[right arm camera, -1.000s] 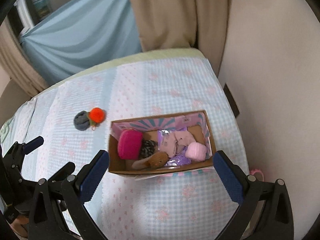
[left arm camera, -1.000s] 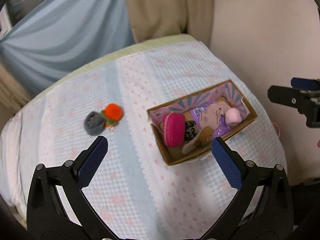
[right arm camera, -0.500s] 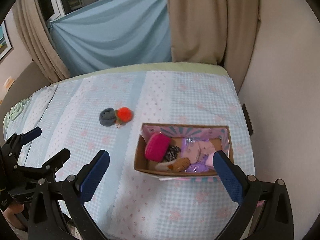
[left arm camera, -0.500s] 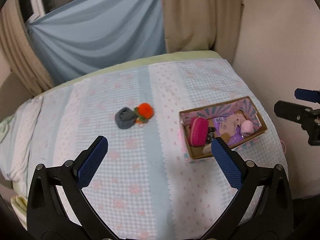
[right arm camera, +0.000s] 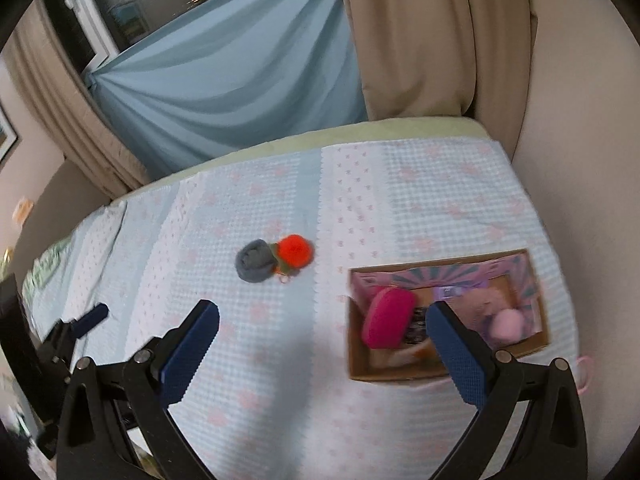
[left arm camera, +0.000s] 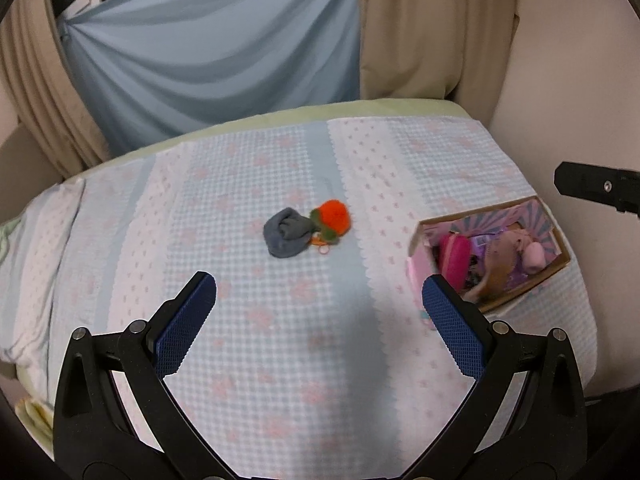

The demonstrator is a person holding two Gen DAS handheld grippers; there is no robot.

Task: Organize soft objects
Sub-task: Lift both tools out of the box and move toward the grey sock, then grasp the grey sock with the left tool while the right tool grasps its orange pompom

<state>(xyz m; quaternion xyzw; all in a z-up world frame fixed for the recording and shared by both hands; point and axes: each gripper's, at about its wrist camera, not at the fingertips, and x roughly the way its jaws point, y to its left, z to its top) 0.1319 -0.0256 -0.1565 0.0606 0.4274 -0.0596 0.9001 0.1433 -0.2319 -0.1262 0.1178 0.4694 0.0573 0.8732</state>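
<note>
With both claws, the left gripper and right gripper, spread wide and empty, I'd reach for the grey sock touching the orange pompom, mid-bed, well apart from the box.

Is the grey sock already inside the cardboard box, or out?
Out: the grey sock lies on the bedspread beside the orange pompom, apart from the cardboard box.

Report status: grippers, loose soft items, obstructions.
Left gripper open, empty. Right gripper open, empty. Grey sock and orange pompom touching on bedspread, outside box. Nothing blocking.
</note>
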